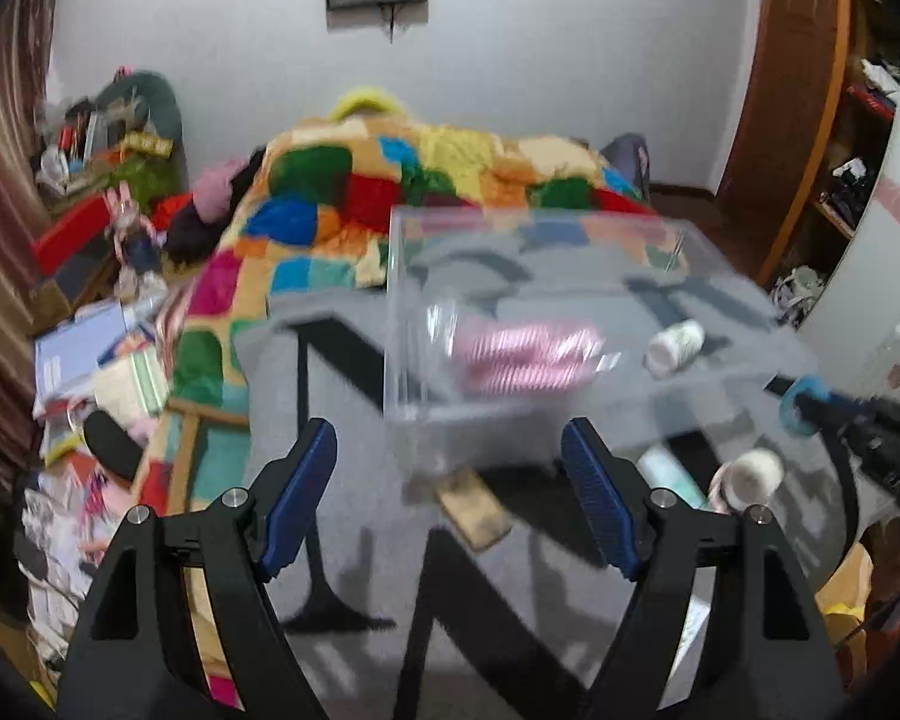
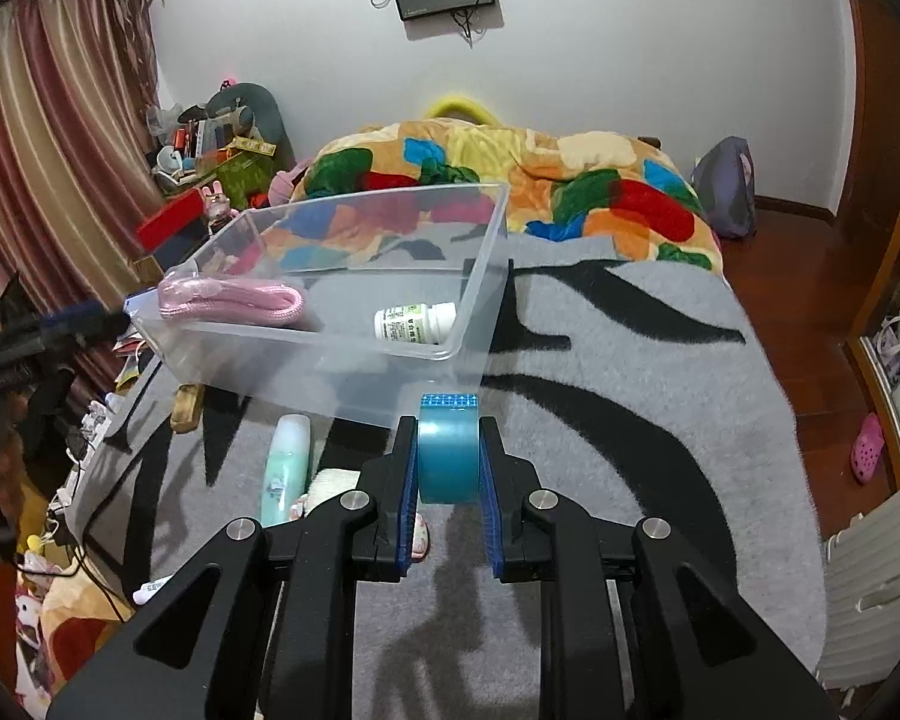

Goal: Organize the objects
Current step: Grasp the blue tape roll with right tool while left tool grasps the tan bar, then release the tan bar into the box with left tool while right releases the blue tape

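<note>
The right tool (image 2: 448,462) pinches a roll of blue tape (image 2: 448,450) upright between its pads, just short of the clear plastic bin (image 2: 354,360) ahead on the grey bed blanket (image 2: 660,396). Inside the bin lie a pink cord (image 2: 231,299) and a white pill bottle (image 2: 414,321). The left tool (image 1: 450,468) is spread wide, holding nothing, with the bin just beyond its tips.

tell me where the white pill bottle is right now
The white pill bottle lies on its side in the clear plastic bin, in the near right corner in the right wrist view, right of the pink cord.
</note>
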Action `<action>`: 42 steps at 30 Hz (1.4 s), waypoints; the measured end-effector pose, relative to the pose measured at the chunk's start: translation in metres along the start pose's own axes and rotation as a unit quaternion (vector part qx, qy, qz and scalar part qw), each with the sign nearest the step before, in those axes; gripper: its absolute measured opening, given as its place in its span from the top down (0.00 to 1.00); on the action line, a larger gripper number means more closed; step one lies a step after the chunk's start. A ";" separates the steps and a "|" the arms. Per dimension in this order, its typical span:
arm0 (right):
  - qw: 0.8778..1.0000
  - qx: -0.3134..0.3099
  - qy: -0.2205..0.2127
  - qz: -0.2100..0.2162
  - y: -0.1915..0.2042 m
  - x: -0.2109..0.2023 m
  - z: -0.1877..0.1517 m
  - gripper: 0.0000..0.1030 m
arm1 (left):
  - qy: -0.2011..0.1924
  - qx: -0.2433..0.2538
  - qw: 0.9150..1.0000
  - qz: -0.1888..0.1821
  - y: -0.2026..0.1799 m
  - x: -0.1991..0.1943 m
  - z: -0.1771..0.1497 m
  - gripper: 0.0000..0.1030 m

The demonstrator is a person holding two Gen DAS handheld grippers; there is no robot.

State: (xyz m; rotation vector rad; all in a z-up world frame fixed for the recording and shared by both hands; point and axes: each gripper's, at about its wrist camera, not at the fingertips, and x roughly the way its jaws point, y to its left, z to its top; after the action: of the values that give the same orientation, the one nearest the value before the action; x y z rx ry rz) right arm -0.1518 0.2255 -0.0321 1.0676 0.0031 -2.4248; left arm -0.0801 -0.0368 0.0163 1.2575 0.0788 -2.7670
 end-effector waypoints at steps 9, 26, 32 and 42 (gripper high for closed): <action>1.000 -0.006 -0.001 0.007 0.009 -0.003 -0.001 0.84 | 0.070 -0.036 0.997 0.006 -0.001 0.064 -0.031 0.39; 1.000 -0.015 -0.019 0.017 0.024 -0.011 0.009 0.84 | 0.013 -0.008 1.000 -0.021 -0.011 0.008 -0.044 0.77; 0.999 -0.018 -0.041 0.017 0.030 -0.018 0.025 0.84 | -0.041 -0.007 0.998 -0.040 -0.016 -0.030 -0.017 0.77; 0.997 -0.037 -0.069 0.011 0.040 -0.013 0.063 0.84 | -0.097 0.011 0.992 -0.073 -0.035 -0.050 0.039 0.77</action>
State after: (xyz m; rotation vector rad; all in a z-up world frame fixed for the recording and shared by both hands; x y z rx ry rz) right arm -0.1705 0.1833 0.0282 0.8613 0.0338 -2.4530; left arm -0.0805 -0.0025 0.0801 1.0180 0.1319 -3.0079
